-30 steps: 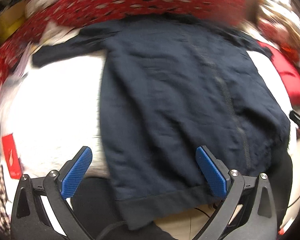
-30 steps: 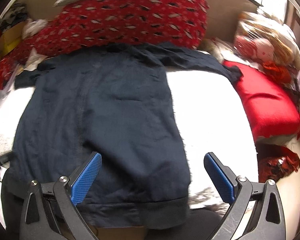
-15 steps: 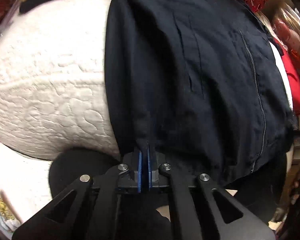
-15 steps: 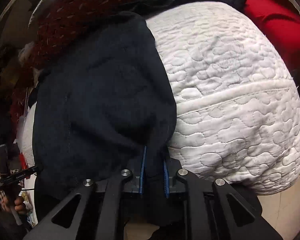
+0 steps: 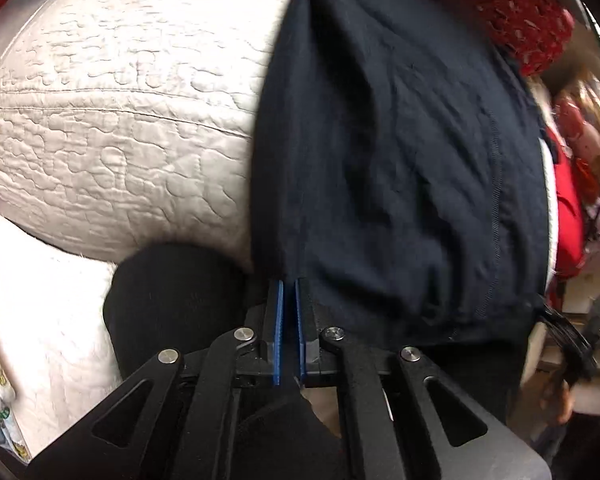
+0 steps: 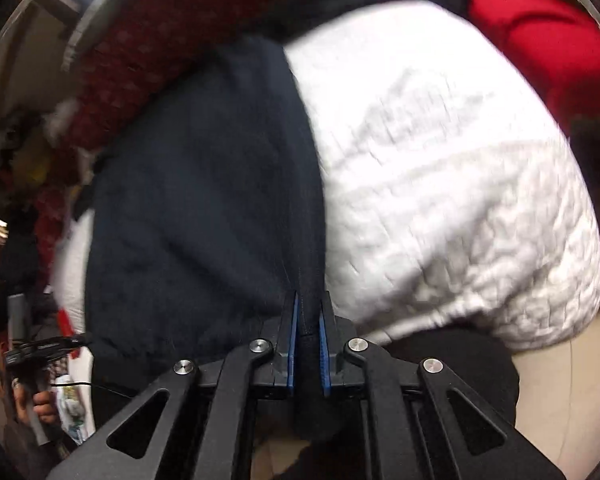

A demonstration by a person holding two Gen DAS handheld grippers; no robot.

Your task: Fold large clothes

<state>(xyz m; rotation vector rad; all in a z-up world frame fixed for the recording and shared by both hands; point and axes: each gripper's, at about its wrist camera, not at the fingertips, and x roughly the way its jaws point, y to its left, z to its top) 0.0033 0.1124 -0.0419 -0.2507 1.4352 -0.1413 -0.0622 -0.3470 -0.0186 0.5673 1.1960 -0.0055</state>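
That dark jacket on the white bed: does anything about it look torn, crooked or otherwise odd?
No damage shows. The dark jacket lies rumpled on the white quilt, its hem hanging over the bed's edge. The left gripper and right gripper each pinch a bottom corner.

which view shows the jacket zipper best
The left wrist view. The zipper runs as a long, fairly sharp line down the dark navy jacket, right of the left gripper clamped on the hem. The right wrist view is motion-blurred: no zipper is discernible there, just the right gripper pinching the jacket's edge.
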